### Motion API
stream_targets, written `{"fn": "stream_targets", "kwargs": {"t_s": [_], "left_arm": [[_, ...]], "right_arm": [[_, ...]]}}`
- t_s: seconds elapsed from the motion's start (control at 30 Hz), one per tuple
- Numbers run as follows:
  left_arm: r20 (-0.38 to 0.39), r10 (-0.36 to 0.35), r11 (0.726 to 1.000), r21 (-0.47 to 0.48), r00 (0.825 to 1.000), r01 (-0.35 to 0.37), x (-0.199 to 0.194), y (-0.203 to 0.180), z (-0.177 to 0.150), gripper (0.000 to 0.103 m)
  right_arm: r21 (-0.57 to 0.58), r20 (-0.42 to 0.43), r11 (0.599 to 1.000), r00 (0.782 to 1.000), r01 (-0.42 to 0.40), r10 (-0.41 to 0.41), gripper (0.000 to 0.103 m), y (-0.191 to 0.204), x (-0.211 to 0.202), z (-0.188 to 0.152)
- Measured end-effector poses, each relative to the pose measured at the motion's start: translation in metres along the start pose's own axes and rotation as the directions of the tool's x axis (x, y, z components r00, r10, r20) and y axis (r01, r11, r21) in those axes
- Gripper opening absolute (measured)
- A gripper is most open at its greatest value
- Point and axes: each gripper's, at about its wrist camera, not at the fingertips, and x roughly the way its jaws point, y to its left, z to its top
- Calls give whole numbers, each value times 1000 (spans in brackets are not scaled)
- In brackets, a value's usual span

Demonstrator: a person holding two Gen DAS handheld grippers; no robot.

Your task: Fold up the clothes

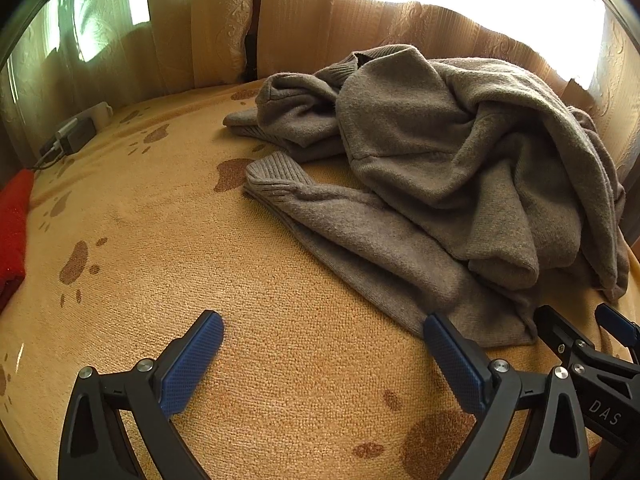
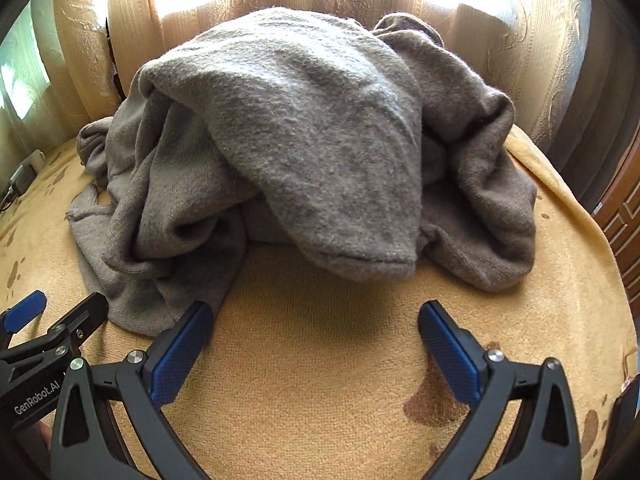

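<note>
A grey knitted sweater (image 1: 440, 152) lies crumpled in a heap on an orange blanket with brown paw prints (image 1: 240, 280). One ribbed-cuff sleeve (image 1: 280, 180) stretches out to the left. My left gripper (image 1: 322, 330) is open just above the blanket, with nothing between its blue pads, its right pad beside the sweater's near hem. In the right wrist view the sweater (image 2: 320, 140) bulges up right ahead, and my right gripper (image 2: 316, 318) is open in front of it, holding nothing. Each gripper shows at the edge of the other's view: the right gripper (image 1: 576, 320) and the left gripper (image 2: 68, 308).
Beige curtains (image 1: 224, 20) hang behind the blanket, under a bright window. A red cloth (image 1: 12, 232) lies at the far left edge. A charger with cables (image 1: 72, 136) sits at the back left. Wooden furniture (image 2: 624, 216) stands at the right. Bare blanket (image 2: 320, 400) lies under both grippers.
</note>
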Motion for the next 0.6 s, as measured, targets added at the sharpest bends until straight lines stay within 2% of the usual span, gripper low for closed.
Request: {"fn": "stream_targets", "kwargs": {"t_s": [0.6], "left_arm": [[0, -4, 1000, 3, 1000, 4, 0, 1, 0, 102]], "right_arm": [[-6, 3, 1000, 1000, -6, 6, 102, -2, -3, 0]]}}
